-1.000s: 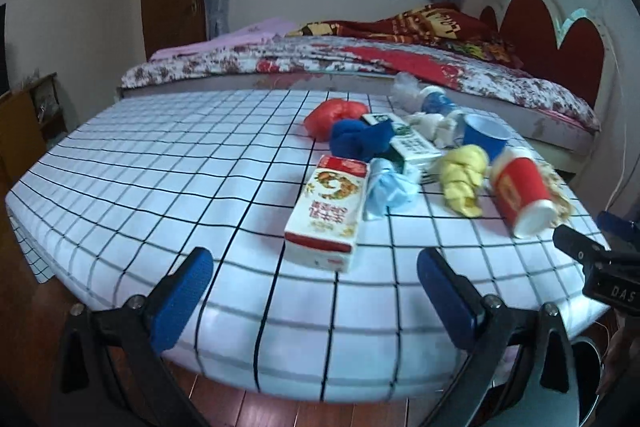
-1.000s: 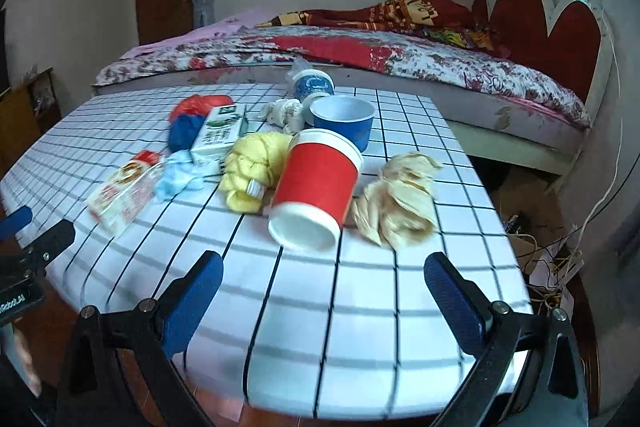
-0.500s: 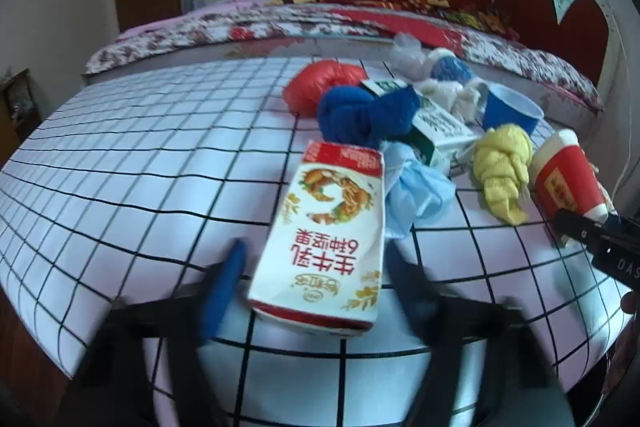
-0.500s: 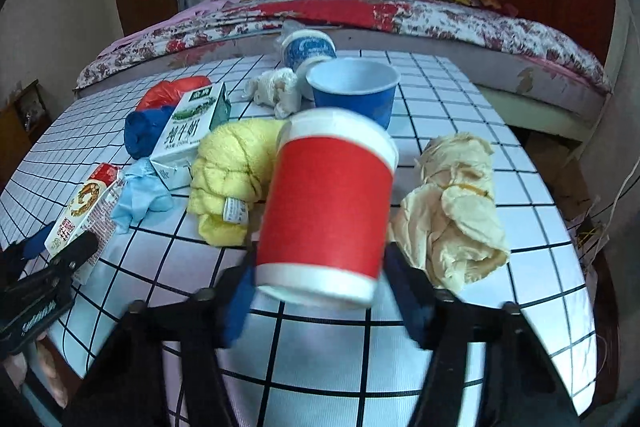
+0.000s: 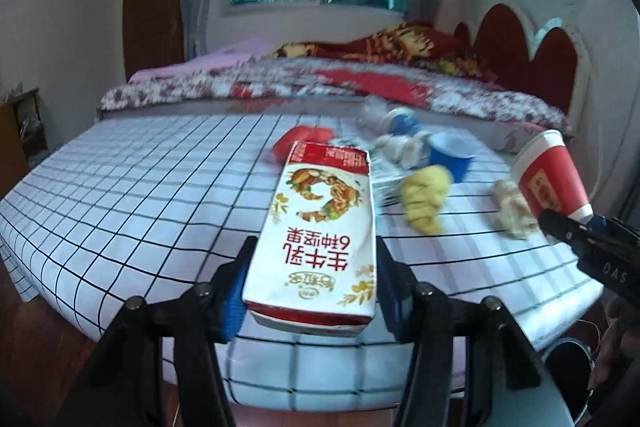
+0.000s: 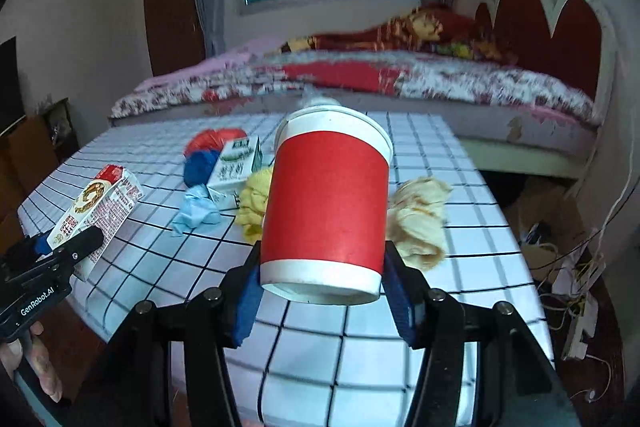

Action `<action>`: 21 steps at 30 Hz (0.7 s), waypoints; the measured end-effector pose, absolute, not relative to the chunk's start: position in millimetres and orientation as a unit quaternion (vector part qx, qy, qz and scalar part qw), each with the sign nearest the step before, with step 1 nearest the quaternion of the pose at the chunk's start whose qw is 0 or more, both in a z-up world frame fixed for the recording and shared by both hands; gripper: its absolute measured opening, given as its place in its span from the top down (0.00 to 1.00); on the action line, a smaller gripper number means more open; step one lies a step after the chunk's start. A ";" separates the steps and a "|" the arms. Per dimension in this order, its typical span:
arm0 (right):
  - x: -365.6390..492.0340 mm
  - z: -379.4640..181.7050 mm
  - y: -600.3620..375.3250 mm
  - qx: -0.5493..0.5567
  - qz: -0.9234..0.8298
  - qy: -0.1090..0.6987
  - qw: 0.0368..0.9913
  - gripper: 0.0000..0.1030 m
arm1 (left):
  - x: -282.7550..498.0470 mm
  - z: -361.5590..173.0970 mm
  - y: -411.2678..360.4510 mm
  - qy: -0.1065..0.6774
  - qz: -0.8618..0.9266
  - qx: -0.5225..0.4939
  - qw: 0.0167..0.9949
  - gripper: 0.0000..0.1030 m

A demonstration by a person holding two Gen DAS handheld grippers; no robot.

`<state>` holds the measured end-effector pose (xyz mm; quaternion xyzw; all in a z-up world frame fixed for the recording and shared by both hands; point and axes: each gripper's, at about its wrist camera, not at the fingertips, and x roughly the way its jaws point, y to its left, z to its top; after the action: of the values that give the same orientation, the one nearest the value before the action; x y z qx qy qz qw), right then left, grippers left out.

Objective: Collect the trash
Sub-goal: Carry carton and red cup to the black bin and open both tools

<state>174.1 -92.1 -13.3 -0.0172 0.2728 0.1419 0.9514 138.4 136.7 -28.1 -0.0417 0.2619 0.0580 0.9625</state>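
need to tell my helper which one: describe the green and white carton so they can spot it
On the checked tablecloth before the bed, look in the trash pile's middle. The green and white carton lies beside the blue cloth ball, the only boxy item left there.

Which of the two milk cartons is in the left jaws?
The red-and-white milk carton, clamped at its sides in the left gripper; the green-and-white milk carton lies on the table.
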 end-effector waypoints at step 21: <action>43.0 -23.0 -262.3 0.014 0.019 0.282 0.959 0.45 | 83.8 -20.9 -26.5 0.250 -0.159 0.011 0.955 0.47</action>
<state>43.0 -262.3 -23.0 0.0136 0.2816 0.0190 0.9593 83.8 -26.5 -20.9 0.0114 0.2497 -0.1588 0.9551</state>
